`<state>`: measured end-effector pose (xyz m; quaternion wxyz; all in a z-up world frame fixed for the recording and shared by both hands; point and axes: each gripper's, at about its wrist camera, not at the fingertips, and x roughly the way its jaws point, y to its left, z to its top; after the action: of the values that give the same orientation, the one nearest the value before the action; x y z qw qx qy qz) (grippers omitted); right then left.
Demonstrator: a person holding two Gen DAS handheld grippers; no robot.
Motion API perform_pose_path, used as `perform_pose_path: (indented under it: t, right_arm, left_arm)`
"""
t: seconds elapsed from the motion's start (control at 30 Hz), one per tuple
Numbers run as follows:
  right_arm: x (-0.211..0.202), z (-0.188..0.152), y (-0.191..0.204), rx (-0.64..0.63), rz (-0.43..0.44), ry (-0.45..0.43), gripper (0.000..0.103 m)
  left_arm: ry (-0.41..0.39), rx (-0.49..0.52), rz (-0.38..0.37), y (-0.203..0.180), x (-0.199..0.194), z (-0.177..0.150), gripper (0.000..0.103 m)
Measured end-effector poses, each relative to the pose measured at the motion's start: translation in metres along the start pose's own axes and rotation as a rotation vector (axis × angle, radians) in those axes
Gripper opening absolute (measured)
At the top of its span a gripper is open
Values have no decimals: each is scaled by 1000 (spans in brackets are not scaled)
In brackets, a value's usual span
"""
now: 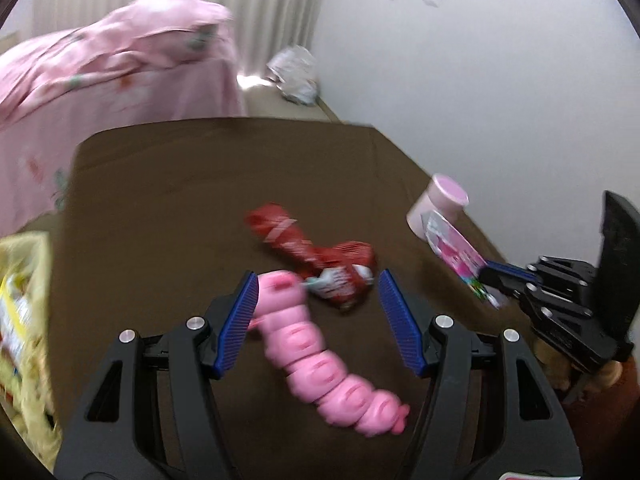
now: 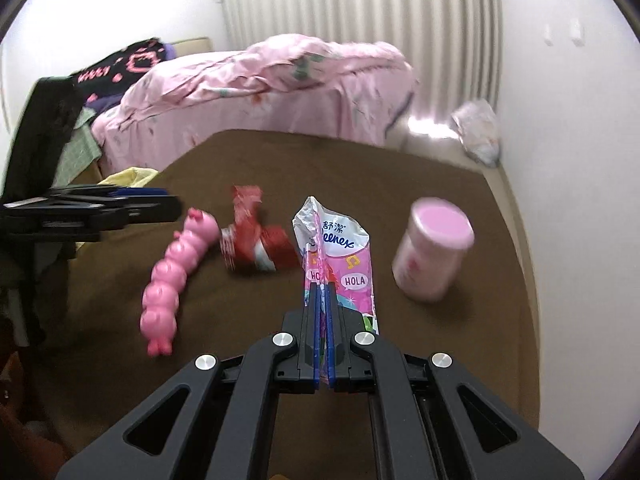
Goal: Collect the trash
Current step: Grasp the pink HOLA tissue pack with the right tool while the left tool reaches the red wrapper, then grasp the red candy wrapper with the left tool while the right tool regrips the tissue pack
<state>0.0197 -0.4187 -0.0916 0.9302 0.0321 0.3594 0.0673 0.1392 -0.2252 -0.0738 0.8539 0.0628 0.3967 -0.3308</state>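
Observation:
My right gripper (image 2: 321, 286) is shut on a pink Kleenex tissue wrapper (image 2: 340, 256) and holds it above the brown table (image 2: 420, 184); it shows at the right of the left wrist view (image 1: 460, 254). My left gripper (image 1: 318, 284) is open over the table. A pink caterpillar toy (image 1: 320, 352) lies between its fingers, and a crumpled red wrapper (image 1: 316, 254) lies just beyond the tips. In the right wrist view the toy (image 2: 172, 272) and red wrapper (image 2: 256, 236) sit left of the tissue wrapper.
A pink lidded jar (image 2: 434, 252) stands at the table's right. A yellow bag (image 1: 24, 320) hangs at the left edge. A bed with pink bedding (image 2: 260, 88) is behind, and a white plastic bag (image 2: 478, 132) lies on the floor by the wall.

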Motion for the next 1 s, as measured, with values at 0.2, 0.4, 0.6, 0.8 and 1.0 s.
perform_pose_path:
  t: [0.2,0.4,0.6,0.8,1.0]
  right_arm:
    - [-6,-34,-10,53,-12,28,4]
    - [-9,-48,-9,76,-2,25,4]
    - [-13,-52,-15,125,27,14,4]
    - [-15,-56,-15,137,38,15,4]
    - [-11,-54,-12,127,35,21,4]
  left_arm:
    - [38,157,93,-38,38,13,60]
    - [68,168,73,-47,43,14,57]
    - [91,150,84,-35,39,4,57]
    - [108,68,153,-3,25,-7,57]
    - [12,-41,21,15,-1,-12,57]
